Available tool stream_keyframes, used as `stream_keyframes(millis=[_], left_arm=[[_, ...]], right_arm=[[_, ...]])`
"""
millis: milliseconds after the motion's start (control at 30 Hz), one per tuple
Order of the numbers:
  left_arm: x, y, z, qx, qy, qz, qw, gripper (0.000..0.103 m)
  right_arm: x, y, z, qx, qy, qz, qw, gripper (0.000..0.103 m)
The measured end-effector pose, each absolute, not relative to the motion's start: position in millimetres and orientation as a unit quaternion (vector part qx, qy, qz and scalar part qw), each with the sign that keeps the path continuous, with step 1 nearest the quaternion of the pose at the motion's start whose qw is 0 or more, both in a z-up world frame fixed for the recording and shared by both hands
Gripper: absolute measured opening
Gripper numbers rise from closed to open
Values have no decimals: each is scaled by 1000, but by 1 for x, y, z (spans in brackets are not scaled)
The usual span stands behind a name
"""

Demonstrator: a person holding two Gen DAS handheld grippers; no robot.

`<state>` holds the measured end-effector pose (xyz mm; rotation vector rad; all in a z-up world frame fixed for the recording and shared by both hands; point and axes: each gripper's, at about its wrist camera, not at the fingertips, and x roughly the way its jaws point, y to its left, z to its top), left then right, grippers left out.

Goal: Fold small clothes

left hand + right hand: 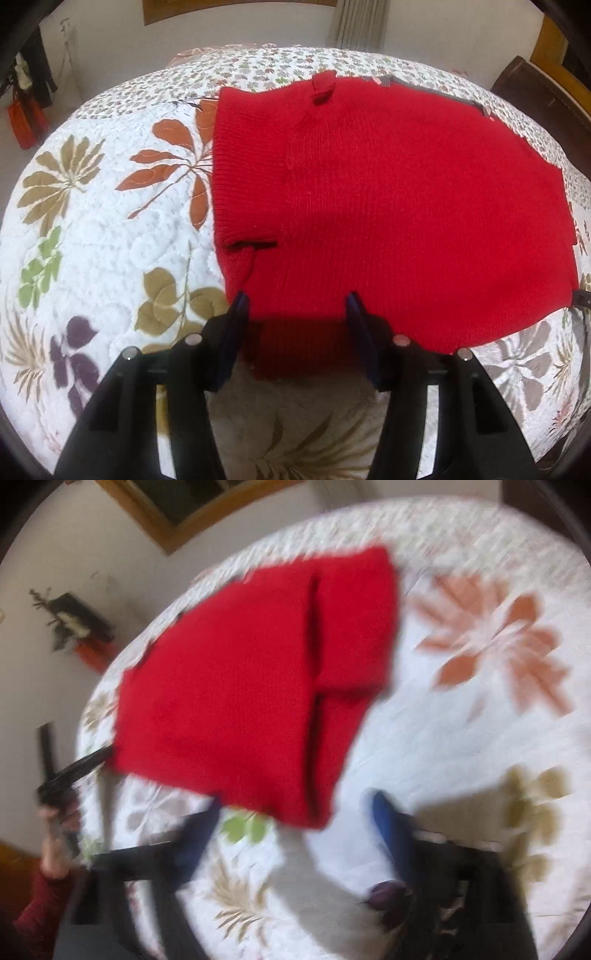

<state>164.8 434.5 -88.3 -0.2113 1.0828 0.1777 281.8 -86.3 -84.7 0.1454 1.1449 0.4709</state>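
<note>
Sweater [388, 206]: red knit, flat on the floral quilt [103, 229].
Left gripper [295, 306]: jaws wide, astride the sweater's near edge.
Right gripper [295, 808]: jaws wide, at the sweater's corner; view blurred.

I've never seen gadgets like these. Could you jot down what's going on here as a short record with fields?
Setting: floral quilt on a bed
Garment: red knitted sweater, lying flat, partly folded
Left hand-held gripper: open, fingers astride the sweater's near edge
Right hand-held gripper: open, at the sweater's corner; view blurred
Person: a hand in a dark red sleeve holds the left gripper
</note>
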Motion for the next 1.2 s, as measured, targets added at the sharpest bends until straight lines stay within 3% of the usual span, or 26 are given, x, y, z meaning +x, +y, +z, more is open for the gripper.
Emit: stream_keyframes(millis=[67, 467, 667, 800, 1200], left_arm=[[160, 434, -73, -108, 497, 93, 856, 63], [208, 402, -61, -103, 497, 75, 858, 65], [222, 410, -91, -101, 524, 74, 842, 65], [223, 413, -99, -103, 526, 67, 842, 65], [225, 421, -101, -119, 530, 56, 838, 65]], right_arm=[[288, -91, -72, 59, 523, 209, 824, 87], [344, -91, -100, 109, 573, 205, 786, 83], [359, -82, -110, 107, 580, 198, 783, 61], [364, -86, -112, 143, 579, 214, 774, 19], [364, -89, -115, 134, 577, 202, 780, 14]])
